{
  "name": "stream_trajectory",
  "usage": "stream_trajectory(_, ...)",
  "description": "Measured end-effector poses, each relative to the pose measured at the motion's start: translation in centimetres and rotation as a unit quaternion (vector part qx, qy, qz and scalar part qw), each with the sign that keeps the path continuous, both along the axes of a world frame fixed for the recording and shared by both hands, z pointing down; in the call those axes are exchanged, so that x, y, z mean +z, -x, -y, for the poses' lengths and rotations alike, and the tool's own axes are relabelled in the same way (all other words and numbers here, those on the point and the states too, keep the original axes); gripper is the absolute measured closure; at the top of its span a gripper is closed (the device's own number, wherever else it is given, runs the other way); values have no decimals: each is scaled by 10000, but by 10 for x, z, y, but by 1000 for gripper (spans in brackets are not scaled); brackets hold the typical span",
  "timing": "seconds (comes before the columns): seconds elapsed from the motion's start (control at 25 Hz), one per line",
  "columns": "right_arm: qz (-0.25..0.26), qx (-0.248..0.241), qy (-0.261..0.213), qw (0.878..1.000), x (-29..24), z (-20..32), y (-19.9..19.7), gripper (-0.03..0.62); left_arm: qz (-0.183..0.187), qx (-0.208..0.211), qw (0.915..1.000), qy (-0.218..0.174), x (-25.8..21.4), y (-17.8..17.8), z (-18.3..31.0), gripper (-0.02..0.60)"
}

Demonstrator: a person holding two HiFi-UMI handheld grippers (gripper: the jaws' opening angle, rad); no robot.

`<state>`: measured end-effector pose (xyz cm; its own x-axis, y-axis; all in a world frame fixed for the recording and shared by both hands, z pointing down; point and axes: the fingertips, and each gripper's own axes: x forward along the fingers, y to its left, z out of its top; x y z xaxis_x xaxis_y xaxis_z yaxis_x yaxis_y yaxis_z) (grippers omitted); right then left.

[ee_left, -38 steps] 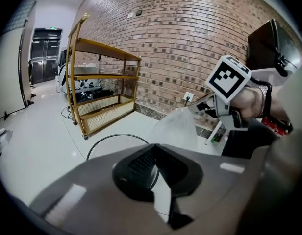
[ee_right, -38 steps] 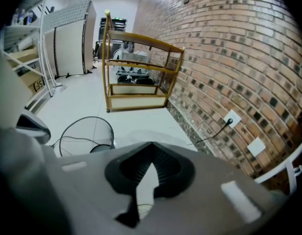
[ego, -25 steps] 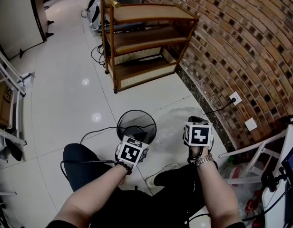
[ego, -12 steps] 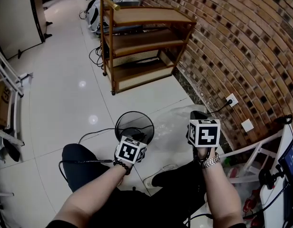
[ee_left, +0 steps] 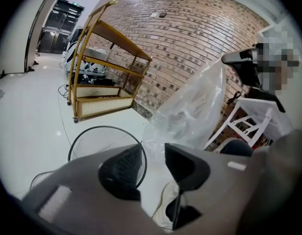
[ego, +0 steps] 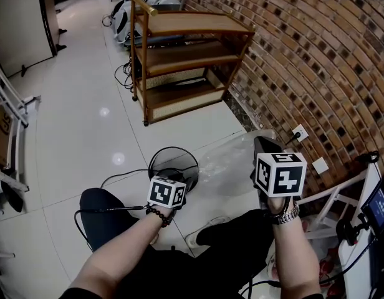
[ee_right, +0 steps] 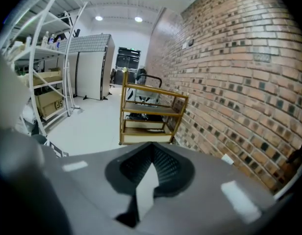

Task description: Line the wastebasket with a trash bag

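Observation:
A black mesh wastebasket [ego: 173, 166] stands on the white floor in front of the person's knees; its rim [ee_left: 92, 136] also shows in the left gripper view. A clear trash bag [ego: 224, 159] stretches from the basket's right side up to my right gripper [ego: 260, 142], which is shut on its top edge; a pale strip of film [ee_right: 146, 190] sits between the closed jaws. My left gripper [ego: 174, 180] hovers at the basket's near rim. Its jaws have just been opening and stand apart [ee_left: 153, 148], with the bag's lower part [ee_left: 190, 111] just beyond the tips, not pressed.
A wooden shelf cart [ego: 186, 55] stands beyond the basket, against the brick wall [ego: 316, 61] with a socket [ego: 298, 132]. A black cable [ego: 117, 176] runs across the floor to the basket. A white frame [ego: 329, 198] is at the right, the person's shoe [ego: 207, 232] below.
My right gripper has risen, pulling the bag up and taut. The left gripper stayed at the basket's rim and rolled slightly.

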<state>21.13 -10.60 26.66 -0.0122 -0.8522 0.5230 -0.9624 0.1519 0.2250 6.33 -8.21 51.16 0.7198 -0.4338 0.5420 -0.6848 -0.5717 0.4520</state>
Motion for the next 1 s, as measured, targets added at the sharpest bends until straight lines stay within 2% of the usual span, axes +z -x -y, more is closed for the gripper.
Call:
stream_trajectory(0.16,104,-147,-121,9998,-17,-3,11,592,-284,-222,9986,375,8,7,1,424)
stream_trajectory(0.32,303,-335,-197,9988,-29,-6,25,592,-661,-599,9929,790,19,21,7,403)
stream_trajectory(0.44,439,-461,-222,9977,-35,-9,34,592,-1083,-893,9840,1094,22,32,13,396)
stream_trajectory(0.64,648,-655,-234,9955,-42,-12,48,592,-1923,-1292,9599,1581,22,49,27,388)
stream_trajectory(0.72,703,-727,-248,9946,-45,-14,53,592,-2084,-1370,9544,1638,21,55,33,388)
stream_trajectory(1.0,844,-868,-279,9923,-49,-19,59,592,-2364,-1563,9435,1719,16,76,49,397)
